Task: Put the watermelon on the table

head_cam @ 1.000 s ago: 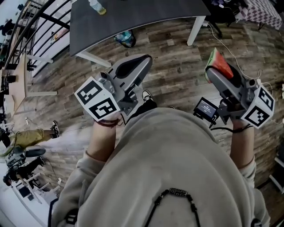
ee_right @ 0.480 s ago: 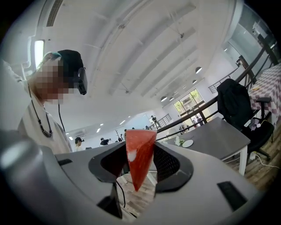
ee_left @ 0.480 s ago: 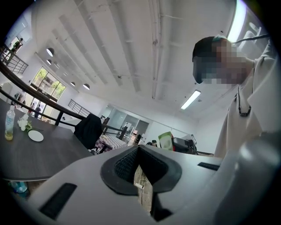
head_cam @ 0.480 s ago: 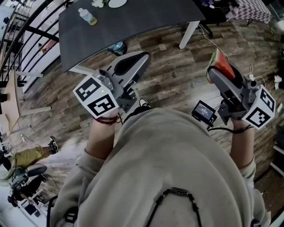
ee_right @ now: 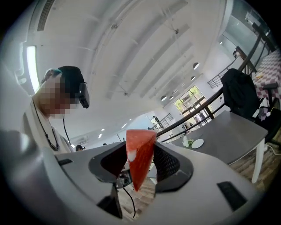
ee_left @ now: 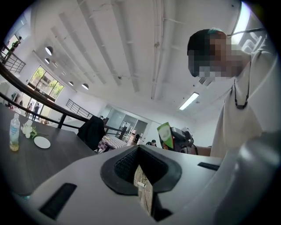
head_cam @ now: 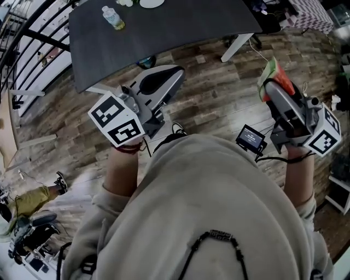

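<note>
A wedge of watermelon (head_cam: 272, 74), red flesh with a green rind, is clamped between the jaws of my right gripper (head_cam: 270, 83), held level above the wooden floor. In the right gripper view the red slice (ee_right: 139, 158) stands upright between the dark pads of that gripper (ee_right: 140, 147). The dark grey table (head_cam: 164, 30) lies ahead of both grippers, some way off. My left gripper (head_cam: 176, 71) is shut with nothing in it; its pads meet in the left gripper view (ee_left: 139, 151), where the slice's rind (ee_left: 165, 135) shows to the right.
On the table's far part stand a water bottle (head_cam: 112, 17) and a white plate (head_cam: 150, 3). A white table leg (head_cam: 236, 46) and cables lie on the floor ahead right. A black railing (head_cam: 33, 38) runs at the left. A chair with a dark jacket (ee_left: 92, 132) stands beyond the table.
Both grippers have been carried forward, and the table now sits closer and larger in the head view. The right gripper still holds the watermelon slice; the left stays shut.
</note>
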Demonstrator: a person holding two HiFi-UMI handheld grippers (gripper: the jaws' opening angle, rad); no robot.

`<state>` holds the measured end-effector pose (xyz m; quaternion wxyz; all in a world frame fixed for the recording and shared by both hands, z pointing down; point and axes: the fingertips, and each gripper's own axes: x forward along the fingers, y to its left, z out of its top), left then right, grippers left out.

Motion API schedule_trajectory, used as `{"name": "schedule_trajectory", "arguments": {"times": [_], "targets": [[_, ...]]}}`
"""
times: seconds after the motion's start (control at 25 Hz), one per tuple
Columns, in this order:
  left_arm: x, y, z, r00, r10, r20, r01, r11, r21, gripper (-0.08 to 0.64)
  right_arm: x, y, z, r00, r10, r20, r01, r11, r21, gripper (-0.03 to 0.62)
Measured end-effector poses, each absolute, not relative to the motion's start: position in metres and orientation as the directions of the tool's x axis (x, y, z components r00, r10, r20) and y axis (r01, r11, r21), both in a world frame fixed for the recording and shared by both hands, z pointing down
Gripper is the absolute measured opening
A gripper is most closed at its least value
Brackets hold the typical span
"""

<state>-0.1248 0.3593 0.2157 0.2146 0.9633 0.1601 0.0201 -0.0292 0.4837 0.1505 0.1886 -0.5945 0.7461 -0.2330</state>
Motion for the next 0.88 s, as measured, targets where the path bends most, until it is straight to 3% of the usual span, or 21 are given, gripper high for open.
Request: {"name": "schedule_trajectory", "arguments": {"times": [0.24, 0.88], "targets": [[-0.156, 0.311, 0.227, 0.955, 0.292, -0.050, 0.284, -0.853, 0.438, -0.003, -0.041, 0.425, 0.148, -0.276, -0.961, 0.014, -0.772, 0.213, -0.600, 0.198], [-0.191, 0.260, 0.238, 0.995, 0.091, -0.036, 0.097, -0.874, 0.477, -0.003, -0.064, 0.332, 0.146, -0.488, -0.873, -0.006, -0.710, 0.401, -0.579, 0.196]]}}
